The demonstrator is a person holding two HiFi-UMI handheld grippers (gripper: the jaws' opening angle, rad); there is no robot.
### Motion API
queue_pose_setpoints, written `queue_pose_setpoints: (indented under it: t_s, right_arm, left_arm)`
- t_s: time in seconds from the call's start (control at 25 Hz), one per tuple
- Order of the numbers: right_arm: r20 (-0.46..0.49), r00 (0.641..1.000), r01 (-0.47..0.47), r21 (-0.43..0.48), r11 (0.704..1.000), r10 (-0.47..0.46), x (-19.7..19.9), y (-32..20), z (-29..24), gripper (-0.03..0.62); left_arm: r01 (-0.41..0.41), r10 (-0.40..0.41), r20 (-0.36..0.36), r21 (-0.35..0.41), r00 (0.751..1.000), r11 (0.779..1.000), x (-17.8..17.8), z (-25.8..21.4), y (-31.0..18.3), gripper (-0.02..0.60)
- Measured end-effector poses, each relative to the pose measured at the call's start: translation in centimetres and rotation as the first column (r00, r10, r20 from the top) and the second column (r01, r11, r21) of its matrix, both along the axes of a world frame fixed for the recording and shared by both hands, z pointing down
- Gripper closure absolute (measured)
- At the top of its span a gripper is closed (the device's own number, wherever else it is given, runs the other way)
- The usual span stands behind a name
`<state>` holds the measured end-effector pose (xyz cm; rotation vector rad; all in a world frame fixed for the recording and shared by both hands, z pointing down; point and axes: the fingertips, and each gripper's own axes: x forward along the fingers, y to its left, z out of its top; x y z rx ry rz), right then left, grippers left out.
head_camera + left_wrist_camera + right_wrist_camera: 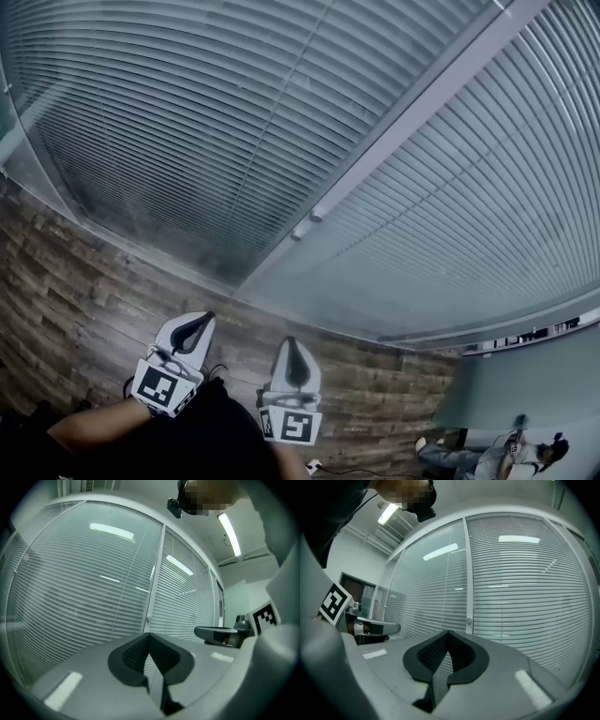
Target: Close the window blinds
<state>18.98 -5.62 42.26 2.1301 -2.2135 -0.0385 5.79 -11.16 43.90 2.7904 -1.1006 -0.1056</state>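
Note:
Slatted blinds [206,122] hang behind glass across the whole wall, split by a pale mullion [422,103]. Two small round knobs [317,214] sit low on that mullion; one knob [148,618] [468,620] shows in each gripper view. The left pane looks darker between its slats than the right pane [487,206]. My left gripper [207,317] and right gripper [290,340] hang low over the wooden floor, side by side, well short of the glass. Both are shut with the tips meeting and nothing between them [149,634] [448,632].
A wood-plank floor [75,300] runs to the foot of the glass. A person [497,455] sits low at the far right by a grey wall. A white plug and cable [315,466] lie on the floor near my feet.

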Motion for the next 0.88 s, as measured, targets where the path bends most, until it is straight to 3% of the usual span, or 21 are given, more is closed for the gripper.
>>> queue_pose_setpoints:
  t_s: [0.88]
  right_arm:
    - [0.012, 0.999, 0.041, 0.017, 0.999, -0.041, -3.6, -2.3, -1.0, 0.594]
  left_arm:
    - [0.045, -0.044, -0.024, 0.018, 0.999, 0.999, -3.2, -0.7, -0.2, 0.580]
